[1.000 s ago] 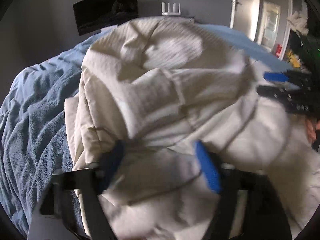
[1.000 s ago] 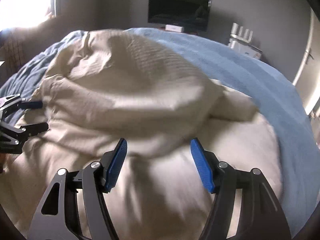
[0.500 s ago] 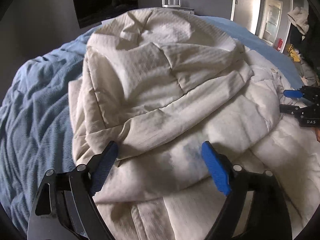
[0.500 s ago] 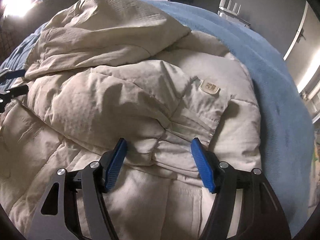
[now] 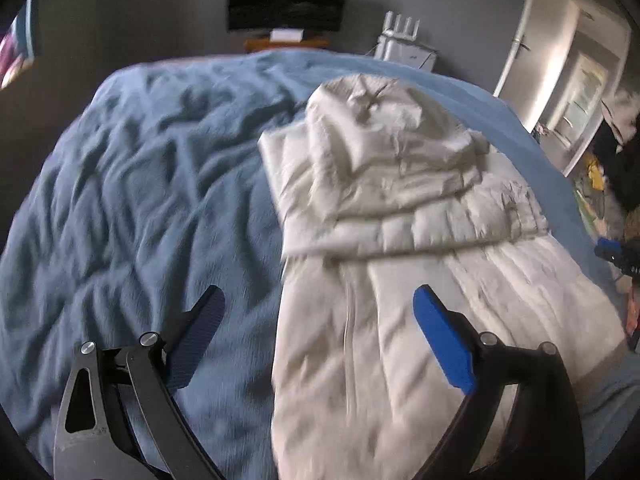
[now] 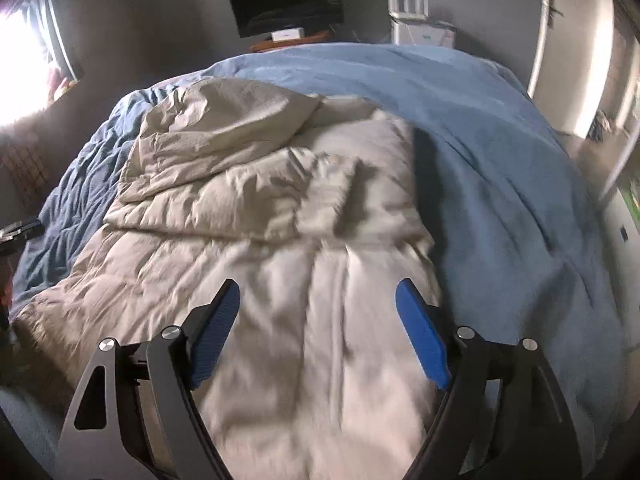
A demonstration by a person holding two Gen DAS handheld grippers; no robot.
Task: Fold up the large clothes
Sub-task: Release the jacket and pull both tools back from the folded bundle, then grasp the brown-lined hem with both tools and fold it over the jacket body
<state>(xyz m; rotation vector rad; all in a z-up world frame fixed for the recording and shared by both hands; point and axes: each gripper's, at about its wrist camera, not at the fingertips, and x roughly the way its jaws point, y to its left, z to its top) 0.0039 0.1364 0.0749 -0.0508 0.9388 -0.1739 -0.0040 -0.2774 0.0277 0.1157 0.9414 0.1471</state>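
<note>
Cream puffy coat [image 5: 400, 240] lies on blue bed [image 5: 140, 200]. Left gripper [image 5: 316, 340], right gripper [image 6: 318, 332]: fingers opening, holding nothing. Bright window [image 6: 20, 72] only in right view.

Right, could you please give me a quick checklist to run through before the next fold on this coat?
1. Left claw empty: ok, jaws opening, nothing between them.
2. Right claw empty: ok, jaws opening, no fabric pinched.
3. Cream puffer coat fully on the blue blanket: ok.
4. Top part folded down over the body: ok, it lies doubled there.
5. Folded edges neat and square: not ok, the layers look rumpled.
6. Zip closed along the front: cannot tell, the picture is blurred.
</note>
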